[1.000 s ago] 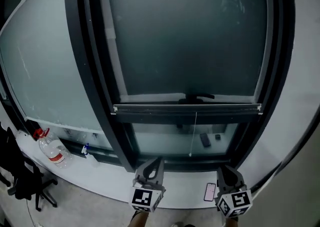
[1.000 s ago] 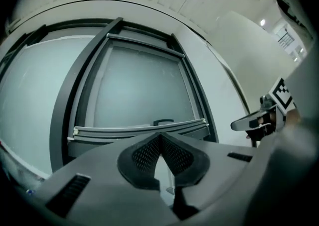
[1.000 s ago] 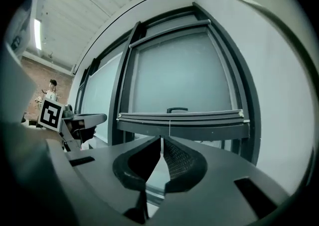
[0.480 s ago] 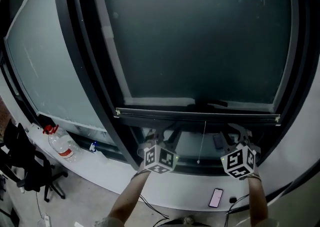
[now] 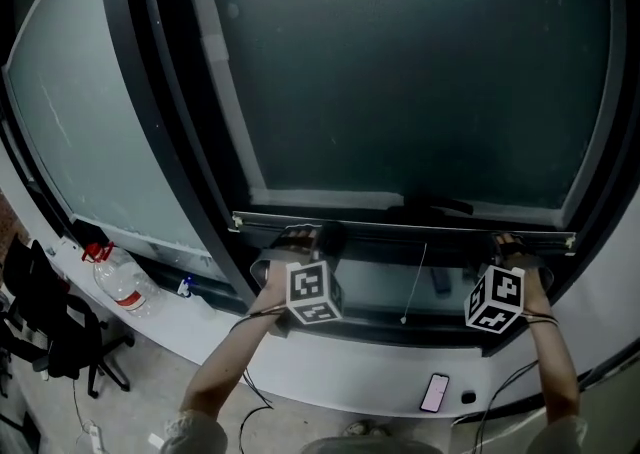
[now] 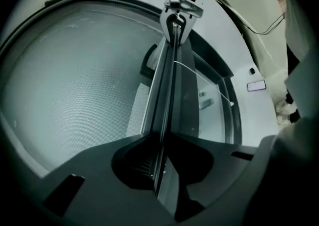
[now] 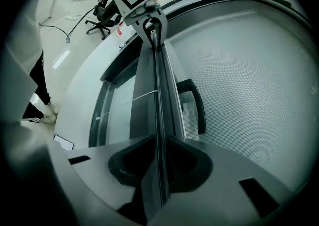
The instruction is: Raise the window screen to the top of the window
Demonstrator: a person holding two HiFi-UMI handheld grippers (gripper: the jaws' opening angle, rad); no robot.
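Observation:
The window screen [image 5: 400, 72] is a dark mesh sheet that fills most of the black window frame. Its bottom bar [image 5: 400, 226] runs level across the frame, low down, with a black handle [image 5: 435, 206] at its middle. A thin pull cord [image 5: 415, 282] hangs below it. My left gripper [image 5: 300, 239] is shut on the bar's left part, my right gripper [image 5: 511, 243] on its right part. In the left gripper view the bar [image 6: 167, 85] runs from my jaws [image 6: 160, 158] up to the right gripper [image 6: 177, 18]. The right gripper view mirrors this: bar [image 7: 157, 95], jaws [image 7: 160, 158], left gripper [image 7: 149, 25].
A white sill [image 5: 330, 367] runs under the window, with a phone [image 5: 434, 393] on it at the right and a water bottle [image 5: 118, 280] with a red cap at the left. A black office chair [image 5: 45, 337] stands at the far left. Cables hang from my arms.
Both grippers have risen from near the sill to the screen's bottom bar and closed on it, the left toward its left end, the right toward its right end. The bar sits about where it was.

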